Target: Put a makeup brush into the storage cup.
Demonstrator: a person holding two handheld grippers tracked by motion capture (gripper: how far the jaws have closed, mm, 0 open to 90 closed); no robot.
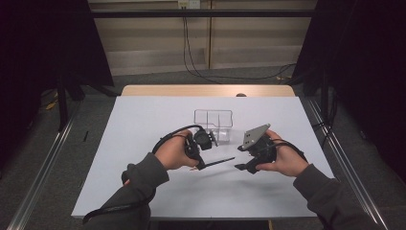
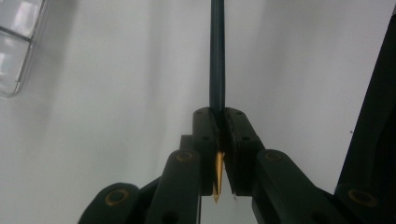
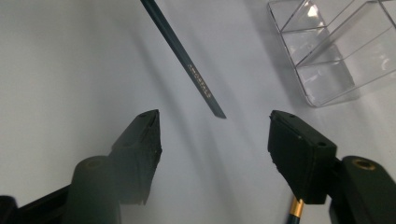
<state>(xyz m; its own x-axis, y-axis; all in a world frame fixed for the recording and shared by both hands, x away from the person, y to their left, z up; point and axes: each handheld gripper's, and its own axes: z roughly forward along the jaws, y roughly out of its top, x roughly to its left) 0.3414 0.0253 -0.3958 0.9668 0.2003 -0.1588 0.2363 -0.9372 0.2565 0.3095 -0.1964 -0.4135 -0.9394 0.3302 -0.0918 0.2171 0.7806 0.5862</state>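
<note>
A slim dark pencil with a gold tip sticks out level from my left gripper, pointing right. In the left gripper view the jaws are shut on the pencil, with its gold tip at the camera end. My right gripper faces it from the right, a short gap from the pencil's free end. In the right gripper view the pencil's flat end hangs just ahead of the gripper, whose jaws stand wide apart with nothing between them. A short gold-banded dark piece shows below the right-hand jaw.
A clear plastic box with compartments stands on the white table just behind both hands; it also shows as the clear box and clear box. Dark curtains flank the table.
</note>
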